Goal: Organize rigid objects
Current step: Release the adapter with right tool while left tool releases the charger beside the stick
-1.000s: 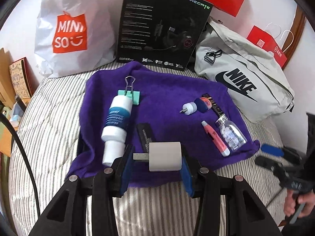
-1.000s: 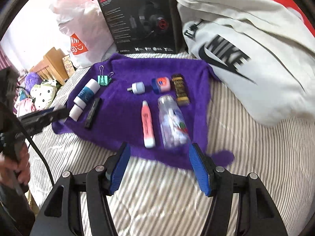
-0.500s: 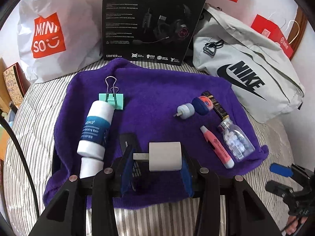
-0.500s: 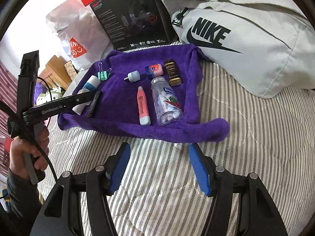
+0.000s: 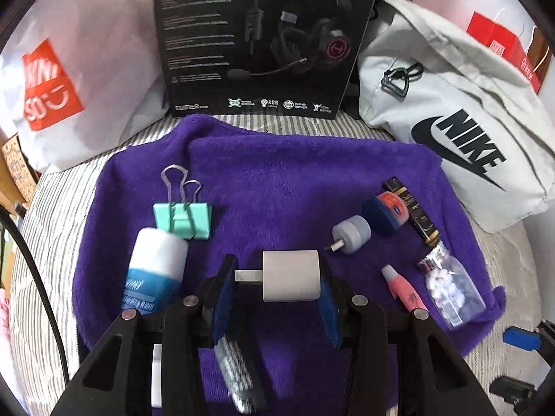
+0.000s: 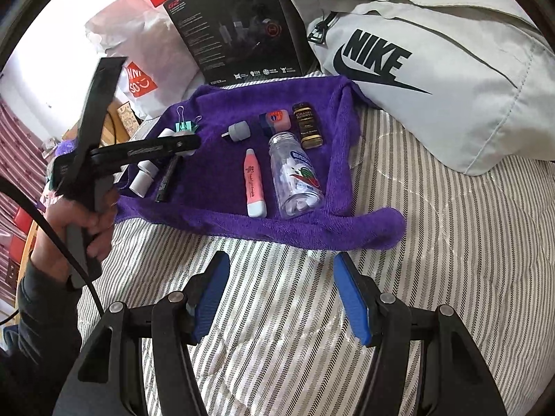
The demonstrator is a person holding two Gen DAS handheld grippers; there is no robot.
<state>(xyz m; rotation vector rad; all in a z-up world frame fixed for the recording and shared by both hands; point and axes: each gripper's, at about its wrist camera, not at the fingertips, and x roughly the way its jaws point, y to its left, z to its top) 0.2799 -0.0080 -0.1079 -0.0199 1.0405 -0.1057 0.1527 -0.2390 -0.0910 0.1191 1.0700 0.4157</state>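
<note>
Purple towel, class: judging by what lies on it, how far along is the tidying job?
Looks done: two groups lie on the purple towel, including the binder clip and pill bottle. In hand: the left gripper holds a white charger above the towel. Left: setting it down; the right gripper hangs open, empty.

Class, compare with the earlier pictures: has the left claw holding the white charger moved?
Yes. The left claw with the white charger has advanced over the purple towel, nearer the green binder clip.
</note>
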